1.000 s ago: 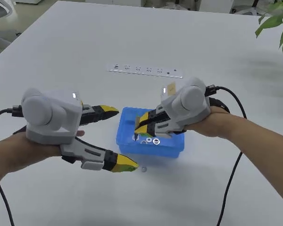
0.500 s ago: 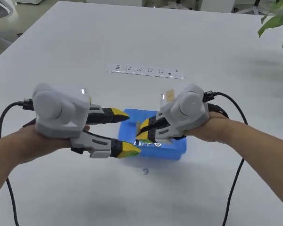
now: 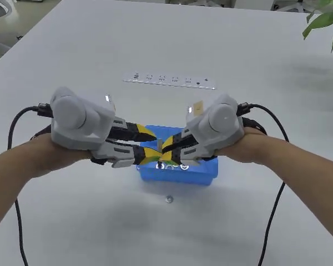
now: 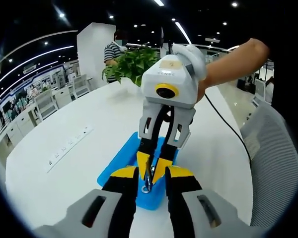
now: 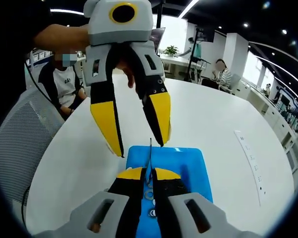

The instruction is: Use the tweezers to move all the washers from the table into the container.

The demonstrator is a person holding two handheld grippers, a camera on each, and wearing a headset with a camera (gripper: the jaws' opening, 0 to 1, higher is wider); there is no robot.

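Jaws of the right gripper are clamped on the tweezers, holding them tip-forward over the blue container, probably for a drop inside. The left gripper faces it, spread wide around the tweezer tip. Small silvery washers lie in the container, and a lone washer sits on the table just beside it.

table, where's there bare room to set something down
Bare: the far table beyond the power strip, the stretches either side of that strip, and the near edge in front of the lone washer. Crowded: over the blue container, where the open left tongs meet the right tongs holding the tweezers.
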